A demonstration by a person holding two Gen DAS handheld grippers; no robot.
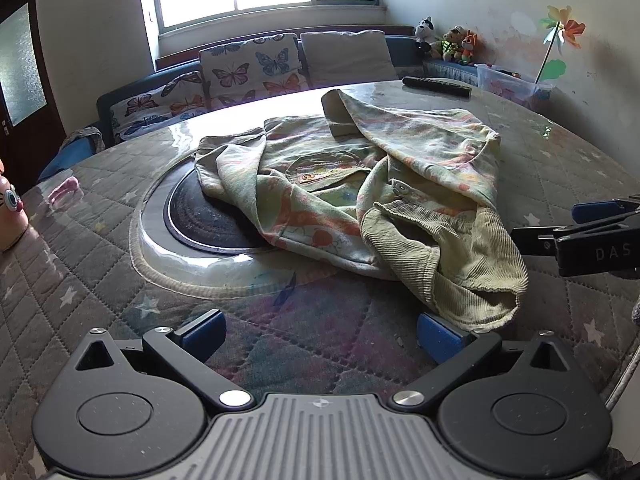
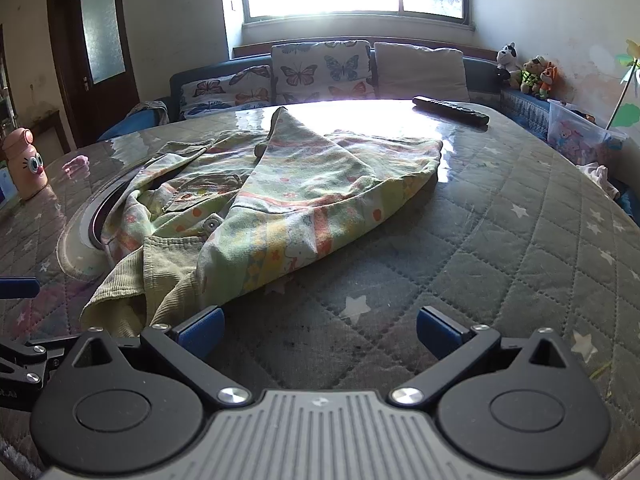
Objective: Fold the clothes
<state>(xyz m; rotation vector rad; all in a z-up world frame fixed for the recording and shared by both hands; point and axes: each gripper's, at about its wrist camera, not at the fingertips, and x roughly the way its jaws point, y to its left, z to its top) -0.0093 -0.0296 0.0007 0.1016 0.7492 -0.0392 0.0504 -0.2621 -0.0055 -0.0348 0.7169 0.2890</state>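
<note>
A pale green child's jacket (image 1: 352, 184) with corduroy outside and printed lining lies crumpled on the round quilted table (image 1: 100, 216). Part of it drapes over the dark disc (image 1: 200, 216) at the table's centre. My left gripper (image 1: 320, 336) hovers open at the near edge, its right pad (image 1: 440, 338) just short of the corduroy hem. In the right wrist view the jacket (image 2: 288, 196) spreads ahead and to the left. My right gripper (image 2: 320, 330) is open, empty, its left pad (image 2: 200, 330) beside the hem. Each gripper shows at the edge of the other's view.
A black remote control (image 2: 450, 111) lies at the far side of the table. A pink bottle with cartoon eyes (image 2: 26, 164) and a small pink item (image 2: 76, 164) sit at the left. Behind are a sofa with butterfly cushions (image 2: 320, 68) and a plastic box (image 2: 576, 136).
</note>
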